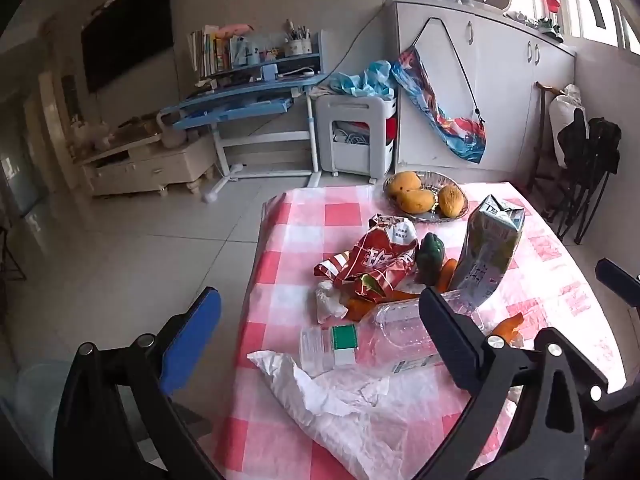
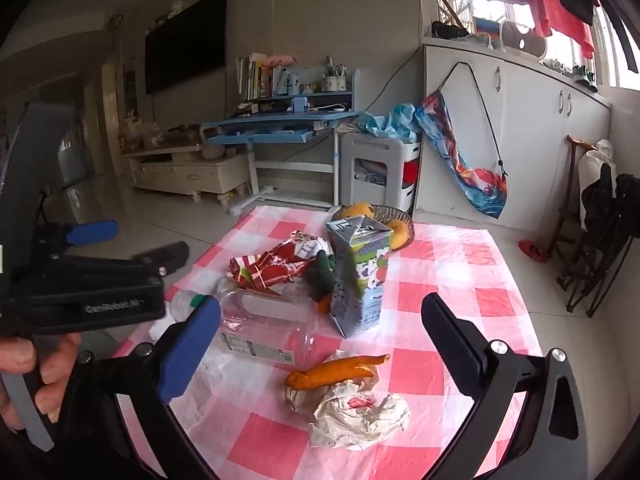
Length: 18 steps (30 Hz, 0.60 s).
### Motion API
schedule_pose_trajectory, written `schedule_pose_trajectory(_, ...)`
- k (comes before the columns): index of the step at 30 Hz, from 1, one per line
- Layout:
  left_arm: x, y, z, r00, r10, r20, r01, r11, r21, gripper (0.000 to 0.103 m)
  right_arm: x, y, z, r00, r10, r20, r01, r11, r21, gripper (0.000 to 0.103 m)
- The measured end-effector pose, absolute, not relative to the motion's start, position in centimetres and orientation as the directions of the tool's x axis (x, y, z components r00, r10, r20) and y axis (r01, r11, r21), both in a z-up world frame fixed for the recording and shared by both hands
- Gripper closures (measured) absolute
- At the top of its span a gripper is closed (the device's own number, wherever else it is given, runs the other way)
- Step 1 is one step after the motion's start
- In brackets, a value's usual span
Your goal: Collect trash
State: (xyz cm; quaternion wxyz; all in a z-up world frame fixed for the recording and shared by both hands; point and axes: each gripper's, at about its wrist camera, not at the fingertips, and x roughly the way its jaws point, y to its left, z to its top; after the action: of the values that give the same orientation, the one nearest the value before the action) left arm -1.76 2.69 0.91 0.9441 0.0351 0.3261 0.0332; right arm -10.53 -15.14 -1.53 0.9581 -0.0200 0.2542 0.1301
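Note:
Trash lies on a table with a pink checked cloth [image 1: 288,280] [image 2: 460,280]. A clear plastic bottle [image 1: 384,336] [image 2: 268,324] lies on its side. A red snack wrapper [image 1: 376,260] [image 2: 272,266] is crumpled behind it. A milk carton [image 1: 488,252] [image 2: 360,276] stands upright. White tissue [image 1: 332,388] lies near my open, empty left gripper [image 1: 320,340], which hovers over the bottle. A crumpled paper wad [image 2: 360,416] and orange peel [image 2: 336,372] lie under my open, empty right gripper [image 2: 320,344].
A bowl of mangoes [image 1: 424,196] [image 2: 384,220] sits at the table's far edge. A green pepper-like item [image 1: 428,256] and a carrot [image 1: 446,274] lie by the carton. The left gripper's body [image 2: 88,284] is at the left. A blue desk [image 1: 240,100] stands beyond.

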Motion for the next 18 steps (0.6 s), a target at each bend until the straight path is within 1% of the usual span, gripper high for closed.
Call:
schedule_pose_trajectory(3,-1.6,2.8,0.5,0.778,0.09,-0.622,-0.042,0.995,0.091,0.007,-10.2,-14.8,-1.9,0.833,0.235,-0.501,-0.269,0.963,0.005,0.006)
schedule_pose_trajectory(6,-1.6,3.0,0.5,0.774,0.086,-0.628,-0.046,0.996,0.079,0.007,-10.6,-15.7,-1.8,0.825,0.248,-0.508,-0.274,0.961,0.025,0.006)
schedule_pose_trajectory(16,-1.7,2.8,0.4,0.77,0.088,-0.632,-0.043,0.995,0.086,0.007,-10.5,-14.9,-2.3,0.827,0.237,-0.511,-0.271,0.963,0.008,0.006)
schedule_pose_trajectory(18,-1.8,2.8,0.3,0.77,0.086,-0.632,-0.044,0.996,0.082,0.007,-10.5,-14.9,-2.3,0.821,0.232,-0.522,-0.272,0.962,0.0,0.006)
